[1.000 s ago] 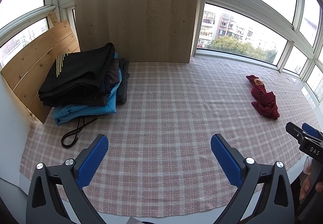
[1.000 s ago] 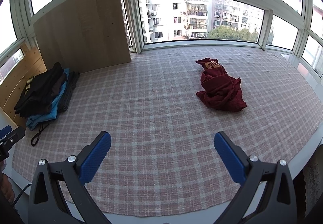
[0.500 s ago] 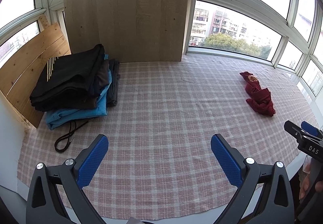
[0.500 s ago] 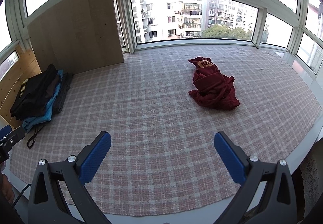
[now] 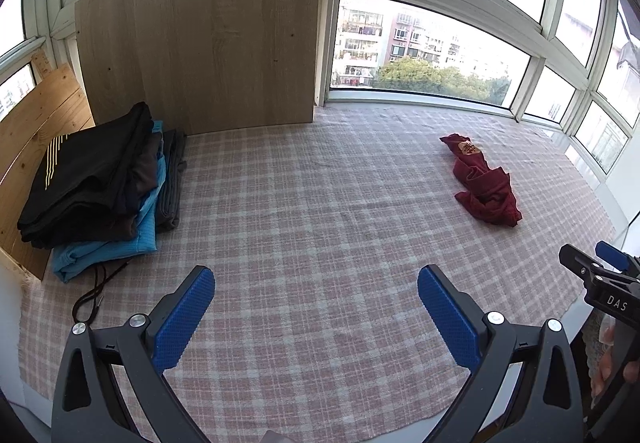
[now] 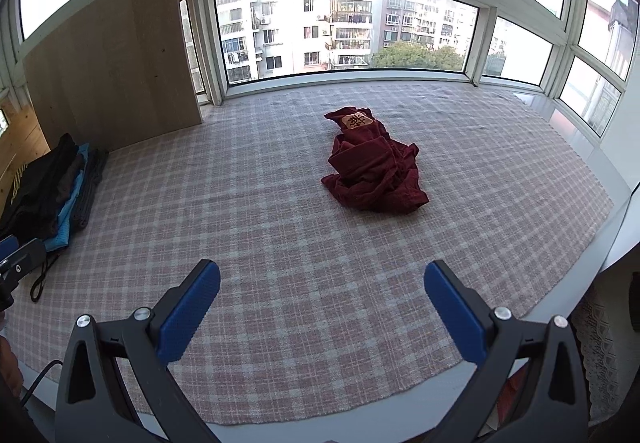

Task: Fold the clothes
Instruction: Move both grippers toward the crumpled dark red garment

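**One crumpled shirt left, everything else looks stacked**

Left wrist view first. Your left gripper is spread wide with nothing between the blue pads, hanging over the near part of the pink plaid cloth. Off to the left, against the wooden boards, sits the stack of folded clothes: a black piece with gold stripes on top, darker layers under it, a blue garment at the bottom and a grey one tucked behind. A dark drawstring trails out from under the stack onto the cloth. Far right and well apart from your gripper is the dark red garment, bunched up in a heap. Your right gripper pokes in at the right edge, but from here I can't tell how its jaws stand.

Right wrist view. The right gripper is also wide open and empty, pointed pretty much straight at the dark red garment, which lies mid-cloth with a tan printed patch facing up at its far end. The stack shows at the left edge.

So, my read: most of the job looks done, and the red one is the only thing visibly unfolded. Neither tool is touching it. You'd probably have to spread it flat first, since it's too scrunched to find sleeves or hem from here.
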Tool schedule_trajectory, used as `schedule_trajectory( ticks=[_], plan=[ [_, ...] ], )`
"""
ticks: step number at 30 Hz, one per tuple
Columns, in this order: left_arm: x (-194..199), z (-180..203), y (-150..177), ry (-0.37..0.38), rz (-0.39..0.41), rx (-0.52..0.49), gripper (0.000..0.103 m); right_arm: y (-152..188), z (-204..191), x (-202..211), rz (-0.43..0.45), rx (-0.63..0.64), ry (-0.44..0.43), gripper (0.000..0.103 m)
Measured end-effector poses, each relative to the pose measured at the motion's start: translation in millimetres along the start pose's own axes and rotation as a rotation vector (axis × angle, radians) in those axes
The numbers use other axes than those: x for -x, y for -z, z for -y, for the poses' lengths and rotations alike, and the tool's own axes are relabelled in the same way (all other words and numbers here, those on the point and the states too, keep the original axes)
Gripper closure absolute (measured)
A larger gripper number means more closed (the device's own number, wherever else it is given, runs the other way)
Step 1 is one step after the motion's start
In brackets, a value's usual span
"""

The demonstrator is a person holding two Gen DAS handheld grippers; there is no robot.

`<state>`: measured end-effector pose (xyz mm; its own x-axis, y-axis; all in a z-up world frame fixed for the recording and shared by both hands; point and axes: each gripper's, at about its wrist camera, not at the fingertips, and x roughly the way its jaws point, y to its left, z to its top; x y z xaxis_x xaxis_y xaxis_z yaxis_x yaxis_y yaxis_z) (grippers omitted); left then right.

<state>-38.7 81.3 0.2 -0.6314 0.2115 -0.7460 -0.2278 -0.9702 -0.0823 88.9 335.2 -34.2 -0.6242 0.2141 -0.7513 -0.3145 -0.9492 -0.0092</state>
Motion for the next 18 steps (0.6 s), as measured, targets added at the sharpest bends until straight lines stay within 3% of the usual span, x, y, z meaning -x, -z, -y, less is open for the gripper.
schedule_trajectory(
  ticks=[14, 18],
  plan=[
    [-27.9, 88.3, -36.2, -0.026, 0.015, -0.072, 0.001, -37.4, 71.7, -35.8, -0.01, -0.009, -0.035, 0.0],
    [-42.9, 119.4, -50.7, 0.019, 0.023, -0.091, 0.001, -60.6, 112.6, -53.1, 0.019, 0.008, -0.031, 0.0]
  ],
)
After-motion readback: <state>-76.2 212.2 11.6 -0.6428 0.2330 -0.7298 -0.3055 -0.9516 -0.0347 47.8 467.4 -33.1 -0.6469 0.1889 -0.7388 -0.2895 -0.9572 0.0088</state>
